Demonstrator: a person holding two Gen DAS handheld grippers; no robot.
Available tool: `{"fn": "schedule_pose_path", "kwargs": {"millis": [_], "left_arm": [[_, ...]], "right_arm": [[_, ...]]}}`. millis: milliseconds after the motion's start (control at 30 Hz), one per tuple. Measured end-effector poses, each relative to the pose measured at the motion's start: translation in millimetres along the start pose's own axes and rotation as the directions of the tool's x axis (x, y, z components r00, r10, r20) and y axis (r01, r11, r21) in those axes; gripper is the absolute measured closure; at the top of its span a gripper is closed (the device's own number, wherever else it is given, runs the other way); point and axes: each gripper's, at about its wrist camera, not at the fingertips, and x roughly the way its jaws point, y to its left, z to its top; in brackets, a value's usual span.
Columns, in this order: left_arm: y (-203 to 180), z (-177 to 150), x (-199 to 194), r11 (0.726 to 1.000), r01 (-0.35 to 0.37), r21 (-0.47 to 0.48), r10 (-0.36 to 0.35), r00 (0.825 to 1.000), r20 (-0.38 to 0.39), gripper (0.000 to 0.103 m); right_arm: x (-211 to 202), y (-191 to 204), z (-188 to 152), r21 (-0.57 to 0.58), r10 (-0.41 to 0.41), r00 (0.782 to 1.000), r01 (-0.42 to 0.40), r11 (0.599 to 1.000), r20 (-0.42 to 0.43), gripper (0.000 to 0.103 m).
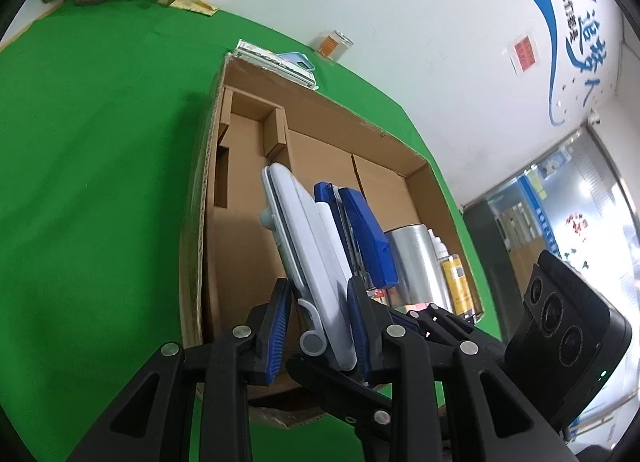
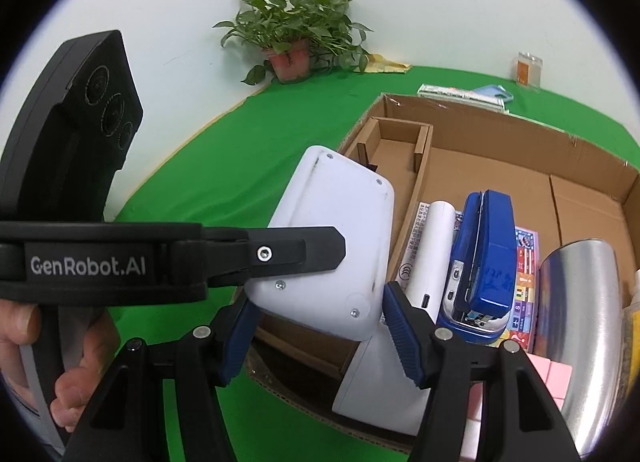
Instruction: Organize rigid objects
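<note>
Currently, as your two wrist views show, left to right:

Green cloth [image 1: 100, 182]: covers the table; the plant pot [image 2: 289, 58] stands at its far edge against the wall.

Your left hand [image 2: 24, 346]: wrapped round the handle of the left gripper [image 1: 320, 314].

Left gripper: clamped on the white flat device [image 2: 332, 238], with one blue pad on each broad face near its lower end.

White flat device: held tilted over the near left part of the cardboard box [image 1: 396, 138], above the box floor. Whether its lower end touches anything, you cannot tell.

Right gripper [image 2: 320, 334]: jaws apart, nothing pressed between the pads; the white device's lower end shows in the gap behind them.

Cardboard box: open-topped, with a small divider compartment [image 2: 400, 142] in the far left corner, and bare floor in the far right part.

White cylinder [image 2: 434, 254]: lies in the box just right of the held device.

Blue stapler [image 2: 486, 258]: just beside the cylinder, resting on a printed card.

Silver can [image 2: 576, 302]: at the box's near right, beside pink blocks [image 2: 556, 374].

Jar [image 2: 528, 68]: on the cloth beyond the box, well apart.
</note>
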Motion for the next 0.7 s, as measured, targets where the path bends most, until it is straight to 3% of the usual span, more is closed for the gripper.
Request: {"fn": "schedule_pose_path", "kwargs": {"millis": [67,133,200,267,300,367,433,467,533,600,700], "left_arm": [[1,3,1,0.998,-0.056,0.001,0.056,0.998,0.004,0.073],[3,5,1,0.992,-0.126,0.005,0.126,0.992,0.012,0.046],[-1,3,-11,0.984,-0.178,0.009,0.176,0.981,0.081,0.029],[-10,0,-23,0.976,-0.217,0.029,0.210,0.967,0.146,0.027],[-16,-4,-29,0.969,-0.244,0.045,0.232,0.957,0.176,0.022],[-35,-17,-44,0.946,-0.312,0.085,0.281,0.922,0.266,0.018],[-61,-42,-55,0.901,-0.409,0.145,0.334,0.866,0.372,0.003],[-72,-52,-58,0.875,-0.459,0.156,0.364,0.834,0.416,0.000],[-97,-85,-58,0.796,-0.584,0.162,0.435,0.736,0.518,0.000],[-114,-107,-50,0.761,-0.626,0.167,0.462,0.706,0.537,0.000],[-133,-141,-34,0.772,-0.620,0.144,0.474,0.711,0.519,0.000]], "right_arm": [[0,-2,0,0.008,0.018,1.000,-0.018,1.000,-0.008,0.041],[-4,-2,-2,0.009,0.051,0.999,-0.051,0.999,-0.002,0.041],[-15,1,-7,-0.012,0.059,0.998,-0.059,0.998,0.022,0.040],[-31,3,-17,-0.026,0.077,0.995,-0.076,0.997,0.065,0.016],[-37,4,-21,-0.032,0.070,0.994,-0.067,0.997,0.088,0.014],[-52,6,-37,-0.064,0.031,0.992,-0.024,0.998,0.124,0.007],[-67,5,-57,-0.086,-0.012,0.988,0.026,0.996,0.151,0.000],[-76,4,-70,-0.089,-0.054,0.985,0.070,0.994,0.166,0.000],[-87,-3,-87,-0.067,-0.120,0.976,0.134,0.989,0.181,0.000],[-102,-13,-106,-0.026,-0.183,0.963,0.192,0.981,0.199,0.000],[-125,-29,-127,-0.004,-0.293,0.928,0.302,0.953,0.231,0.000]]}}
